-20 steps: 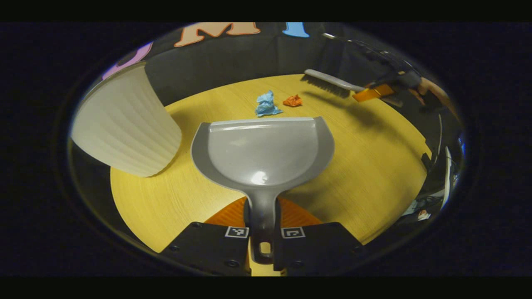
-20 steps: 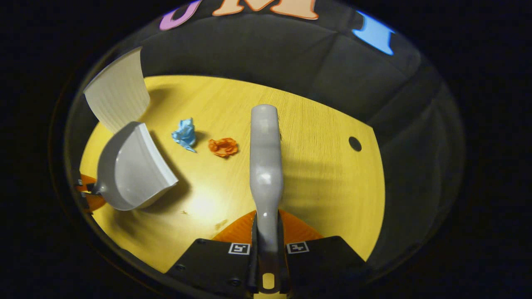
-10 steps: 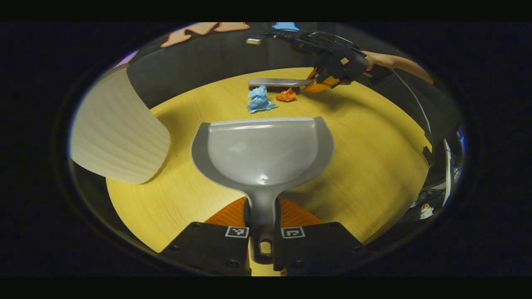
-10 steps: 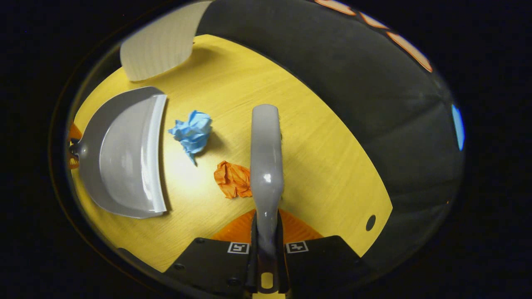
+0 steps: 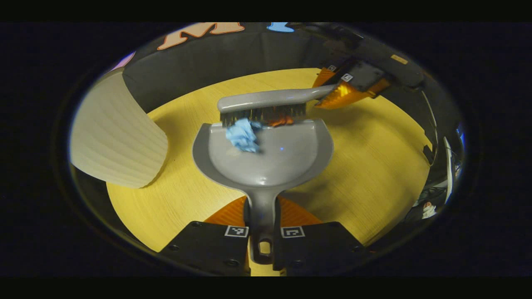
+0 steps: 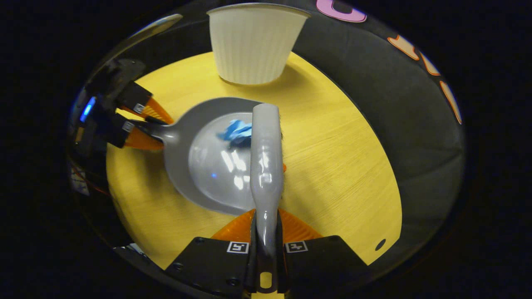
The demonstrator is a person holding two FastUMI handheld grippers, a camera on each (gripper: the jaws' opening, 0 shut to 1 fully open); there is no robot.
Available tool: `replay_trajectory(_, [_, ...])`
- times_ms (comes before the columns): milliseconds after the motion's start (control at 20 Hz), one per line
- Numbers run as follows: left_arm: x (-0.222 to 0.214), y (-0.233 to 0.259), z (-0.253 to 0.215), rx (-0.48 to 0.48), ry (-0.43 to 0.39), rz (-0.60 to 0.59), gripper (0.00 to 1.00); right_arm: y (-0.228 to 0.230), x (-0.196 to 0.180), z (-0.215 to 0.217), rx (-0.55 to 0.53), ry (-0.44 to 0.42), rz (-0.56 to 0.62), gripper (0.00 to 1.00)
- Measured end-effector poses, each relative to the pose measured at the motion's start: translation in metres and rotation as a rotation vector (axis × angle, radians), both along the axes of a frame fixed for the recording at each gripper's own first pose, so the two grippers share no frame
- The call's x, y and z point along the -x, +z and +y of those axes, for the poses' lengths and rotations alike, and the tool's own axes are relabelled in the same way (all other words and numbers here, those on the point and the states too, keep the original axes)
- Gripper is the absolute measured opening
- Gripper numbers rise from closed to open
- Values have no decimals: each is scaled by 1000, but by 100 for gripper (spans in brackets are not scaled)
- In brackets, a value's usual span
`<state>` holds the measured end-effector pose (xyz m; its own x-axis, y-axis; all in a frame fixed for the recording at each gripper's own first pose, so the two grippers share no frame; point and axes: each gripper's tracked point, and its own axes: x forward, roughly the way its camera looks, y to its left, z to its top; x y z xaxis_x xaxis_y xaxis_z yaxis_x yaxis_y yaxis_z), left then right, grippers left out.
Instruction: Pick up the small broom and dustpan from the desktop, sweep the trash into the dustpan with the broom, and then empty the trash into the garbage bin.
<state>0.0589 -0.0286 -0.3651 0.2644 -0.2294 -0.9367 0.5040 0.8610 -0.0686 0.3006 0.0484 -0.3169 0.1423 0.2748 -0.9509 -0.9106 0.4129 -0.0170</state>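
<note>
Left claw (image 5: 261, 232) pinches grey plastic dustpan (image 5: 266, 162) handle, pan flat mid yellow wooden bench (image 5: 374, 166). Right claw (image 6: 267, 249) pinches grey small broom (image 6: 266, 166); bristles at pan lip. Crumpled blue paper (image 5: 242, 135) inside pan; orange scrap (image 5: 282, 121) under bristles. White ribbed bin (image 6: 255, 45) near bench's edge.

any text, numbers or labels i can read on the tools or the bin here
No text on them can be read.
Marker squares on the left gripper and the right gripper: black-and-white patterns, no letters.
Small sticker on the right gripper's body, in the left gripper view: too small to read.
Dustpan, broom, garbage bin: plain, no print visible.
</note>
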Motion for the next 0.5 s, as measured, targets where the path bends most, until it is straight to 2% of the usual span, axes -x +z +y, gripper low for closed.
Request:
replay_trajectory(100, [3, 8, -3, -4, 9, -16, 17, 24, -6, 3, -66, -39, -12, 17])
replay_trajectory(150, [2, 13, -6, 3, 20, -29, 12, 39, -15, 4, -86, -59, -45, 17])
replay_trajectory(250, [-1, 16, -6, 25, 44, -56, 17, 56, -17, 1, -168, -132, -94, 17])
replay_trajectory(300, [-2, 11, -5, 34, 53, -69, 14, 71, -18, 0, -222, -191, -101, 17])
replay_trajectory(350, [-4, 10, -6, 46, 60, -95, 17, 84, -22, 0, -290, -254, -131, 17])
replay_trajectory(500, [-8, 18, -7, 49, 94, -163, 14, 122, -26, -17, -490, -467, -220, 17])
